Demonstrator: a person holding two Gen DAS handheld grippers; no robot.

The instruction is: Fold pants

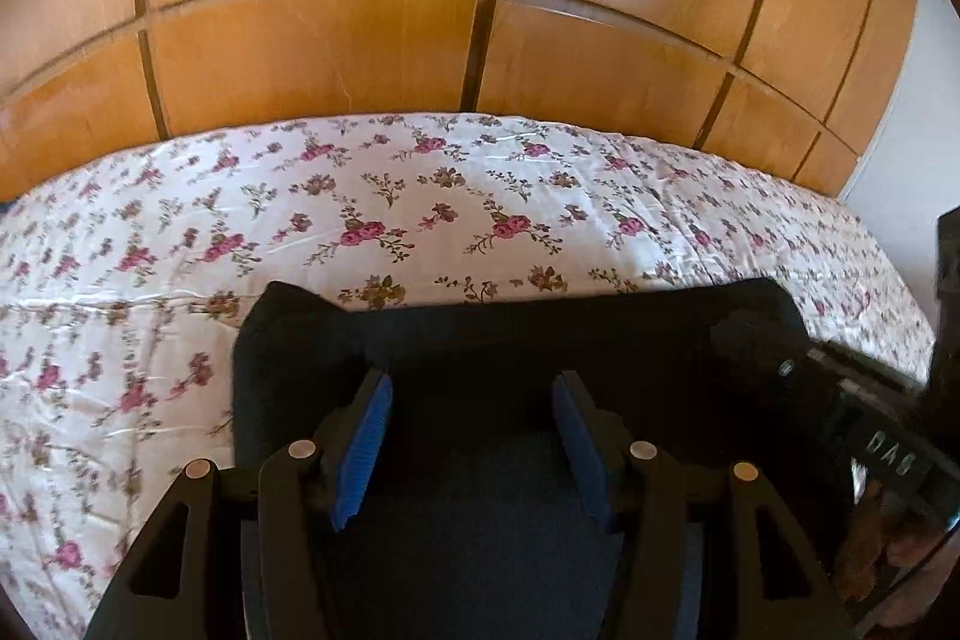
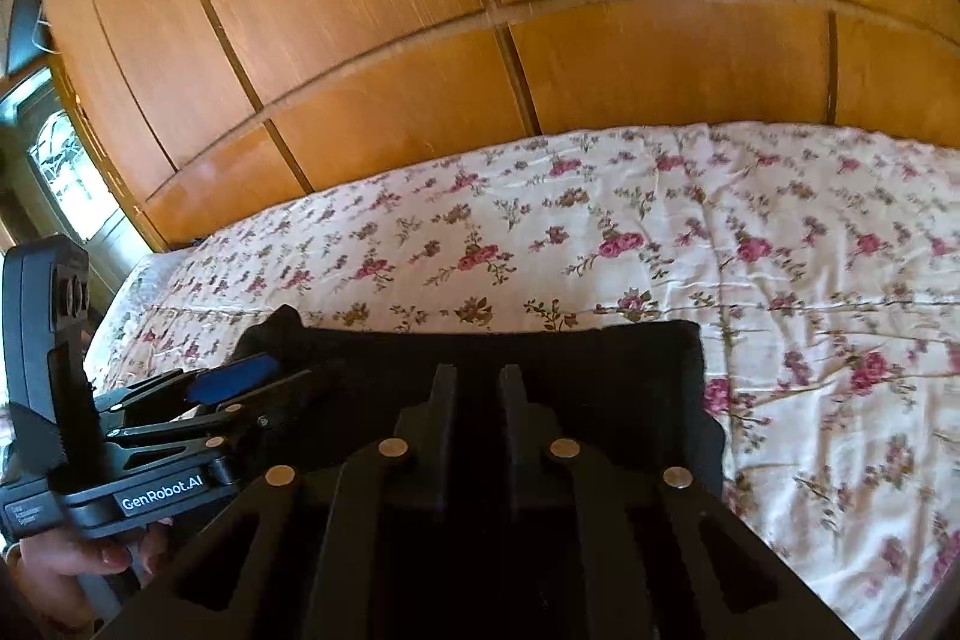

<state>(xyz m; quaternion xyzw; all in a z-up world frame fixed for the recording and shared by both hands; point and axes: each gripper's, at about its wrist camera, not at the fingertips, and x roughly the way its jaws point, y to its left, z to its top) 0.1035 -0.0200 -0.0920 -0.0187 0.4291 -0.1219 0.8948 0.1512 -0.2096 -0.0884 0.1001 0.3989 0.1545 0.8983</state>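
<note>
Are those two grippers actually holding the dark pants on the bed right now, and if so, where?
Neither visibly holds the pants. The left gripper is open above them; the right gripper is nearly shut, with no cloth seen between its fingers.

Floral bedspread [image 1: 420,196], wooden wardrobe [image 1: 360,58], window [image 2: 66,172]

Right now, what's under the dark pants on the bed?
The dark pants lie on the floral bedspread, which shows all around their far and side edges. Whatever lies directly beneath them is covered, and both grippers block their near part.
</note>
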